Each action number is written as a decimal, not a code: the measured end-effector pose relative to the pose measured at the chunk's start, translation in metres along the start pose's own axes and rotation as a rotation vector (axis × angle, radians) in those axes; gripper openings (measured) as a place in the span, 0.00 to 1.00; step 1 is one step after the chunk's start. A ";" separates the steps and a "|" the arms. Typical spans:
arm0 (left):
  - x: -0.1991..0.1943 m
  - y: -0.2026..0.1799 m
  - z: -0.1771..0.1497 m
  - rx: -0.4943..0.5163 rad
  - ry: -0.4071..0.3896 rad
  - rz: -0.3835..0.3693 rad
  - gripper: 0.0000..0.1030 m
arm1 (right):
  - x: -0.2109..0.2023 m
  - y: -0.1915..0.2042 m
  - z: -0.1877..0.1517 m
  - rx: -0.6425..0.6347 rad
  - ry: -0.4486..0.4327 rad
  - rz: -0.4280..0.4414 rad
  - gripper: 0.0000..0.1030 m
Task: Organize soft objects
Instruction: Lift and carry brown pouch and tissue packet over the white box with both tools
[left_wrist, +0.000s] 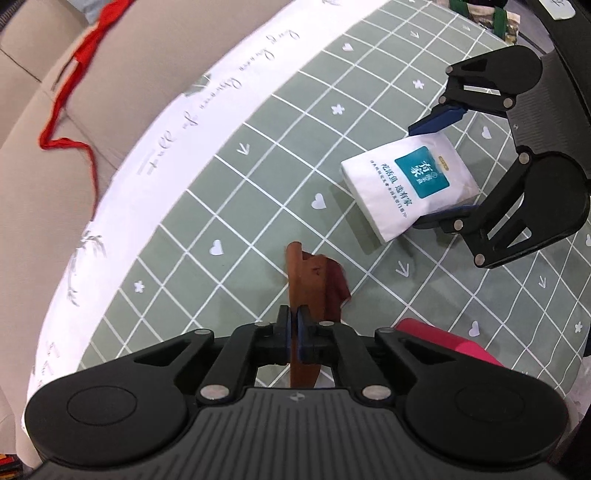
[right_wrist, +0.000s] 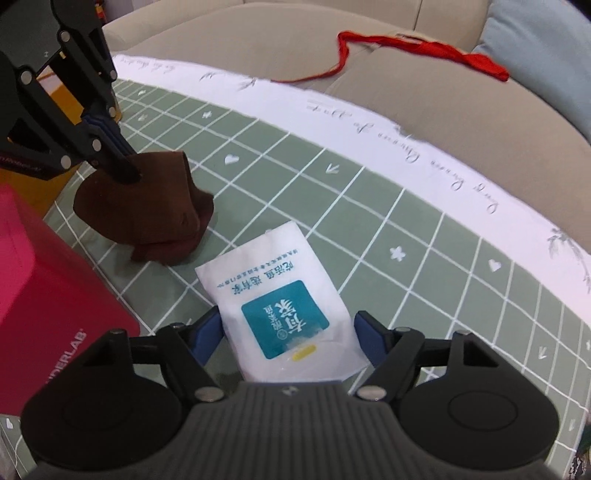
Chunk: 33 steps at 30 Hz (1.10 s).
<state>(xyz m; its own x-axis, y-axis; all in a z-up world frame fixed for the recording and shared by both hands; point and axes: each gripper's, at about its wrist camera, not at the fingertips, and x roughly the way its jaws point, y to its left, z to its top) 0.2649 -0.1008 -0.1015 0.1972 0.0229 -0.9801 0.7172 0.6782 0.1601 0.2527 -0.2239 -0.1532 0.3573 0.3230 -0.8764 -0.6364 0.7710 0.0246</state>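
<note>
Green grid-patterned tablecloth (left_wrist: 229, 192) hosts a sorting job barely begun: the left gripper (left_wrist: 293, 332) pinches a brown cloth (right_wrist: 147, 206) whose lower end drags the table, while the right gripper (right_wrist: 288, 332) straddles a white tissue pack (right_wrist: 273, 306), jaws wide, beside a pink box (right_wrist: 44, 280).

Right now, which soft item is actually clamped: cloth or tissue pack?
The brown cloth: left gripper is shut on it. The tissue pack only lies between the open right gripper fingers.
</note>
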 end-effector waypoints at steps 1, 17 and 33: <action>-0.003 -0.001 -0.002 -0.002 -0.003 0.003 0.03 | -0.002 0.000 0.000 0.002 -0.007 -0.003 0.73; -0.055 0.035 -0.025 -0.181 -0.224 0.203 0.01 | -0.018 -0.002 -0.006 0.015 -0.034 -0.034 0.73; -0.115 0.044 -0.105 -0.278 -0.320 0.247 0.02 | -0.080 0.055 0.037 -0.005 -0.179 -0.048 0.73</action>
<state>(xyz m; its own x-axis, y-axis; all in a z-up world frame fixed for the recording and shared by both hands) 0.2040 0.0039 0.0057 0.5659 0.0105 -0.8244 0.4259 0.8525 0.3031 0.2144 -0.1871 -0.0643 0.5031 0.3787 -0.7768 -0.6187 0.7854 -0.0178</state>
